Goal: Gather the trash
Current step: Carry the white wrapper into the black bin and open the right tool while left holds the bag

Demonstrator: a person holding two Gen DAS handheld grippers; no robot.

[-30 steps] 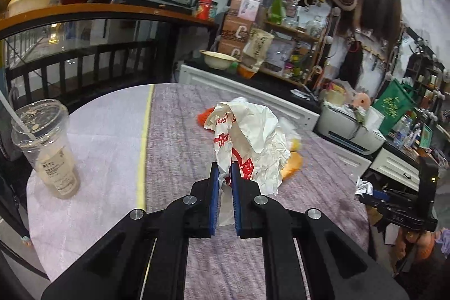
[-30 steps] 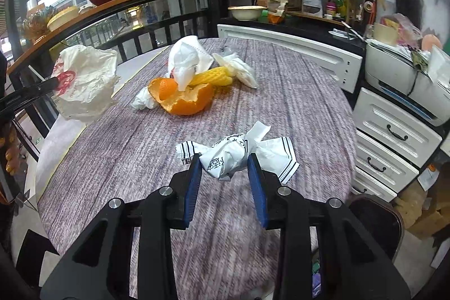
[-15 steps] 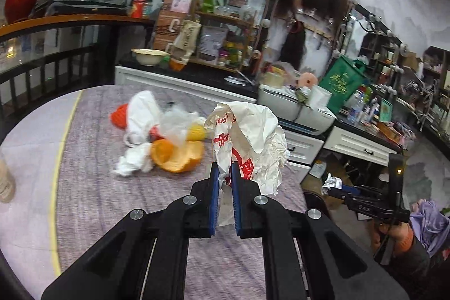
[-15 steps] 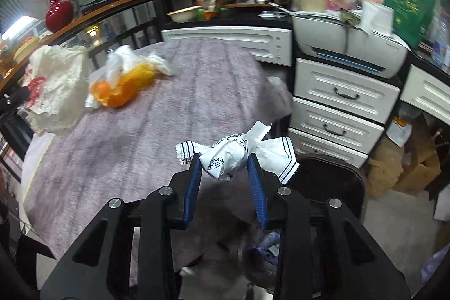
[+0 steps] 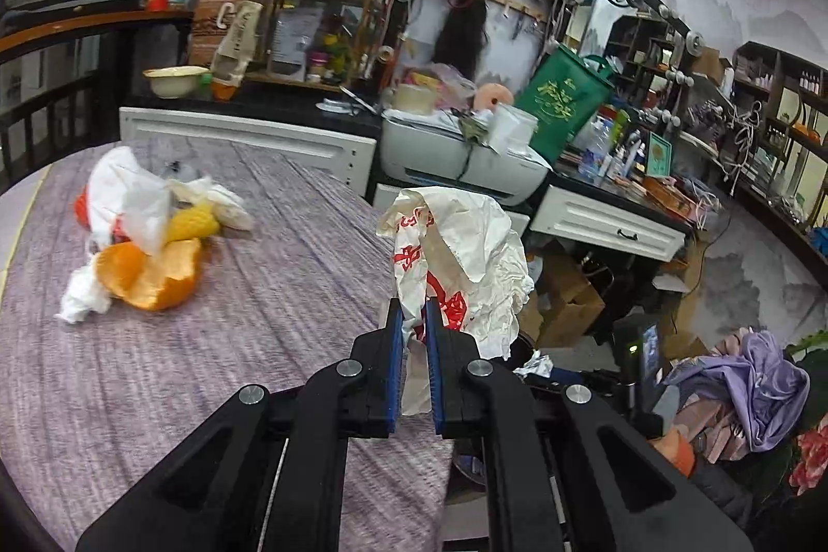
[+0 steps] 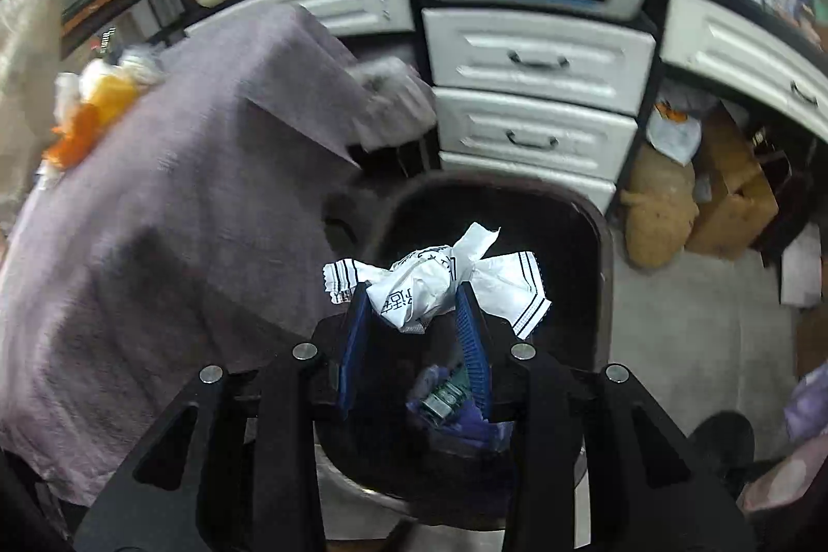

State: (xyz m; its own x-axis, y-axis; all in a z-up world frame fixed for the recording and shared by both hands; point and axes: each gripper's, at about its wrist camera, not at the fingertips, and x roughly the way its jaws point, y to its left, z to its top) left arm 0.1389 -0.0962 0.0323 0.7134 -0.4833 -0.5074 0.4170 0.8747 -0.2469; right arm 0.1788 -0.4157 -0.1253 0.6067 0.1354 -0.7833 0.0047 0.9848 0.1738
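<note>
Peel (image 5: 150, 278) and scraps lie on the desk (image 5: 269, 293) at frame left; left gripper (image 5: 412, 334) jaws pinch a red-printed wrapper (image 5: 466, 252) at centre. Right gripper (image 6: 414, 314) jaws clamp a white wrapper (image 6: 419, 288) over the bin (image 6: 600, 236).

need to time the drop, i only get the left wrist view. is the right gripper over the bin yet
Observer: Yes. In the right wrist view the right gripper hangs above the open dark bin, which stands on the floor beside the table.
Operator: is it holding anything
Observer: A crumpled white wrapper with dark stripes, pinched between the blue pads.
Operator: bin empty?
Observer: No, some purple and green rubbish lies at the bottom.
Operator: and my left one
Observer: The left gripper is shut on a white paper bag with red print, above the table's edge. The right wrist view shows only a blurred pale shape at its left border, so it adds nothing there.
</note>
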